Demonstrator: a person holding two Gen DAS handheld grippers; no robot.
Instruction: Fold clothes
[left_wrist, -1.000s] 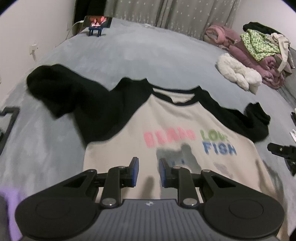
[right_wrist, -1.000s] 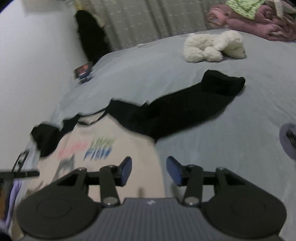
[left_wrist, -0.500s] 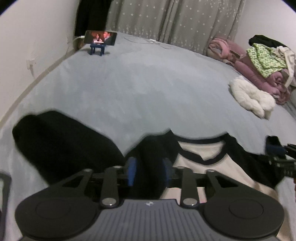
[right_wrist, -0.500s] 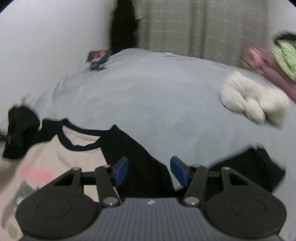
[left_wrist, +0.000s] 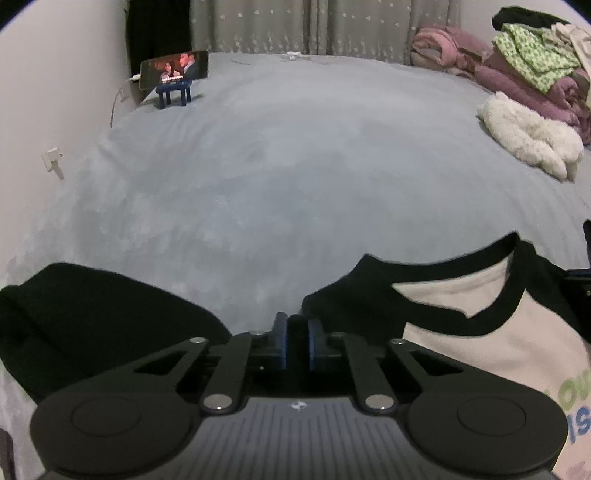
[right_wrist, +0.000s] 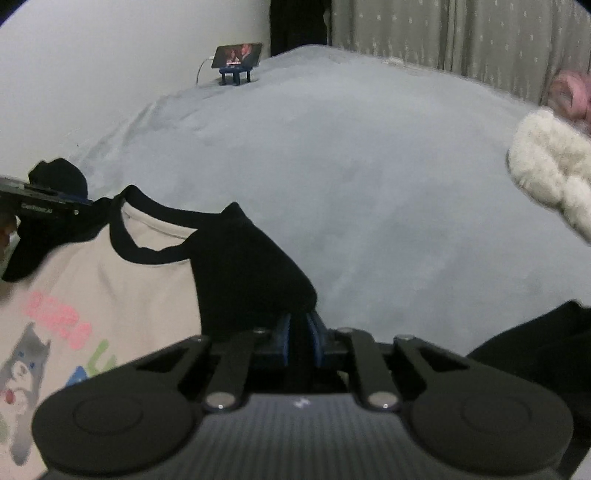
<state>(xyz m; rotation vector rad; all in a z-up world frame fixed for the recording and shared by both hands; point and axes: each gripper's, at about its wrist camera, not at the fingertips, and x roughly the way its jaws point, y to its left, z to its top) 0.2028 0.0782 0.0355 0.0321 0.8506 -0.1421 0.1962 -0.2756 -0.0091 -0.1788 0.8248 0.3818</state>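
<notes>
Shirt (right_wrist: 110, 280) flat on bed (left_wrist: 295, 166), soft, limp, light; left gripper (left_wrist: 295, 341) and right gripper (right_wrist: 300, 338) pinched on black shoulders, best hold near seams, likely sagging between.

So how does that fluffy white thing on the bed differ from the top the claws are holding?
The fluffy cream-white fleece garment lies bunched far off toward the right, untouched; the cream raglan top with black sleeves lies spread flat, close by. The fleece is plain and shaggy; the top is smooth, with a printed cat and coloured letters. The left claw and right claw each pinch a black shoulder of the top. Both rest on the grey bedspread.
</notes>
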